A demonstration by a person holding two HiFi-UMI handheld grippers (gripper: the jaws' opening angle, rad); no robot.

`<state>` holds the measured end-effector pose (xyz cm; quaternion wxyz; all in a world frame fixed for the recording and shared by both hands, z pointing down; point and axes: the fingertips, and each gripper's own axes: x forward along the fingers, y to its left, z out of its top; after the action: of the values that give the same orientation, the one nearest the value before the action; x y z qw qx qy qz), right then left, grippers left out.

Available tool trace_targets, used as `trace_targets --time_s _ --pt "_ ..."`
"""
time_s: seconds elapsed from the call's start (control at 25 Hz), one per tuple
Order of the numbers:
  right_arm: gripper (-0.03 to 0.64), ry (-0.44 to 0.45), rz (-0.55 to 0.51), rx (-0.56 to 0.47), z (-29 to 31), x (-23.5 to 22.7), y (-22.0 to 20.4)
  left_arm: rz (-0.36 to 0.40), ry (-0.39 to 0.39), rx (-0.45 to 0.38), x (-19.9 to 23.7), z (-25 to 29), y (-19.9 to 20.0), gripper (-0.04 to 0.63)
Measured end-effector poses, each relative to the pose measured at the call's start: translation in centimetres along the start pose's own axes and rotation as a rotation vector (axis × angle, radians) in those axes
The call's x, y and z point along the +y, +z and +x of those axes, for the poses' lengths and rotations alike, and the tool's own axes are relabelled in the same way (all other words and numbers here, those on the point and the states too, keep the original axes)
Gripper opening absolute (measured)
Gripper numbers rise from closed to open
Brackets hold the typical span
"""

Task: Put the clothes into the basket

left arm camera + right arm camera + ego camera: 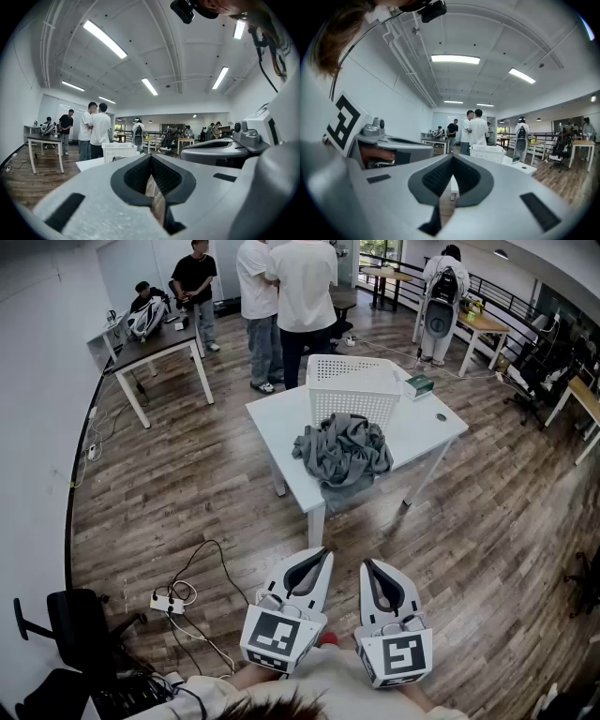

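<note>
A heap of grey clothes lies on the near part of a white table, partly hanging over its front edge. Just behind the heap stands a white slatted basket, also seen as the basket in the left gripper view and the basket in the right gripper view. My left gripper and right gripper are held side by side well short of the table, both shut with nothing between the jaws. The left gripper and the right gripper point level toward the table.
Two people in white shirts stand just behind the table. A small green box sits on its right part. A power strip with cables lies on the wood floor at left, a black chair beyond it. More desks and people fill the back.
</note>
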<state>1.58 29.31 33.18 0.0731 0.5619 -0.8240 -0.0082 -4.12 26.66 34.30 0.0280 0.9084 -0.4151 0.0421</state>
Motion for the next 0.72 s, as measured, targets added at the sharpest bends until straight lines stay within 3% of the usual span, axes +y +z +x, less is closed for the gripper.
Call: trace_targets --time_s 0.52,0.72 --pt "0.014 -0.016 -0.001 0.021 1.0 1.5 -0.3 -0.019 -0.017 0.015 1.6 -0.6 -0.8 0.011" --pt "0.014 -0.03 0.055 0.029 1.5 1.8 -0.8 -0.023 -0.044 0.01 2.0 -0.6 -0.9 0.011"
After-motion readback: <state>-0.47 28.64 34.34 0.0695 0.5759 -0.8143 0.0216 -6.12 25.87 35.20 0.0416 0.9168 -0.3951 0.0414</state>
